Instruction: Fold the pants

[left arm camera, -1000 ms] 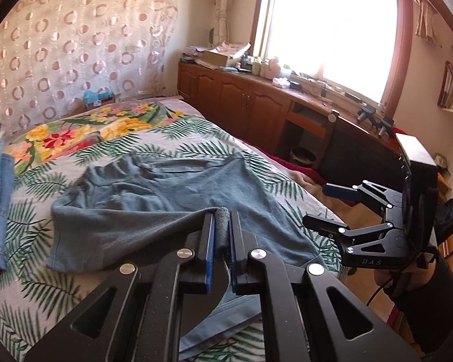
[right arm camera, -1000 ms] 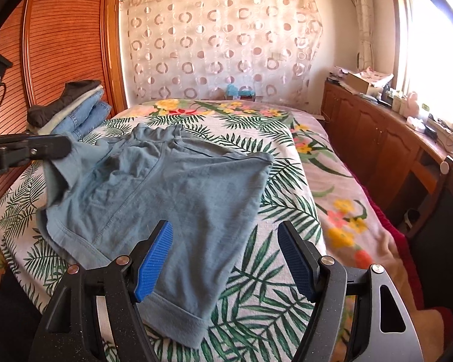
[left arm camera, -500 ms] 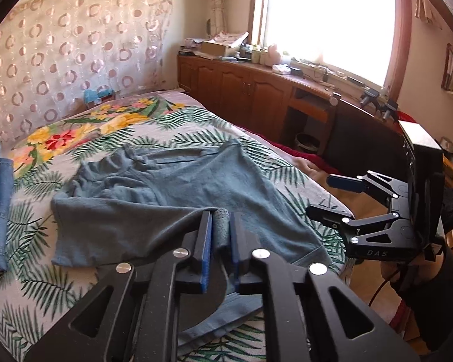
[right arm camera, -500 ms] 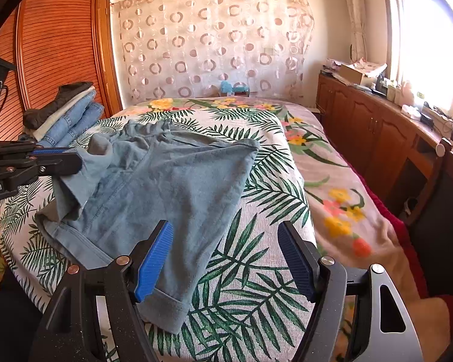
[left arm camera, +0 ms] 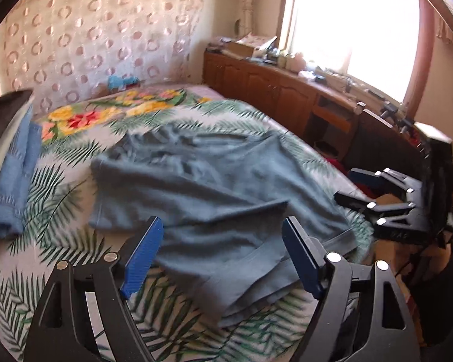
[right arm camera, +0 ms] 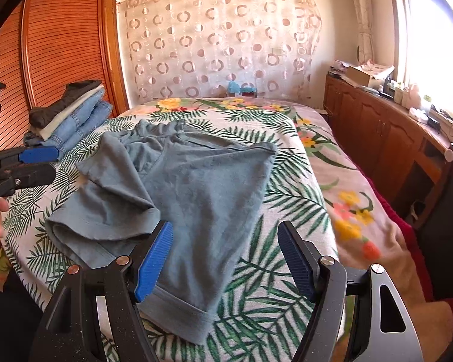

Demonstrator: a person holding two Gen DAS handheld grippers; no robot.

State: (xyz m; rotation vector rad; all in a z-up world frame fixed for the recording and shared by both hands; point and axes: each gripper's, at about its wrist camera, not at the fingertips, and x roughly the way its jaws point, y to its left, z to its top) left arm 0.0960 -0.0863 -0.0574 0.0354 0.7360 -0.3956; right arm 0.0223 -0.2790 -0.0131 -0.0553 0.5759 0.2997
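Blue-grey pants lie on the leaf-print bed, one leg folded over the other; they also show in the right wrist view. My left gripper is open and empty just above the near hem. It shows at the left edge of the right wrist view. My right gripper is open and empty above the pants' near leg end. It shows at the right of the left wrist view, beyond the bed's edge.
A stack of folded jeans and clothes sits at the bed's left side by the wooden wardrobe. A long wooden cabinet with clutter runs under the window on the right. A patterned curtain hangs behind the bed.
My left gripper has opened and let go of the pants leg, which now lies folded over the other leg. My right gripper stayed open.
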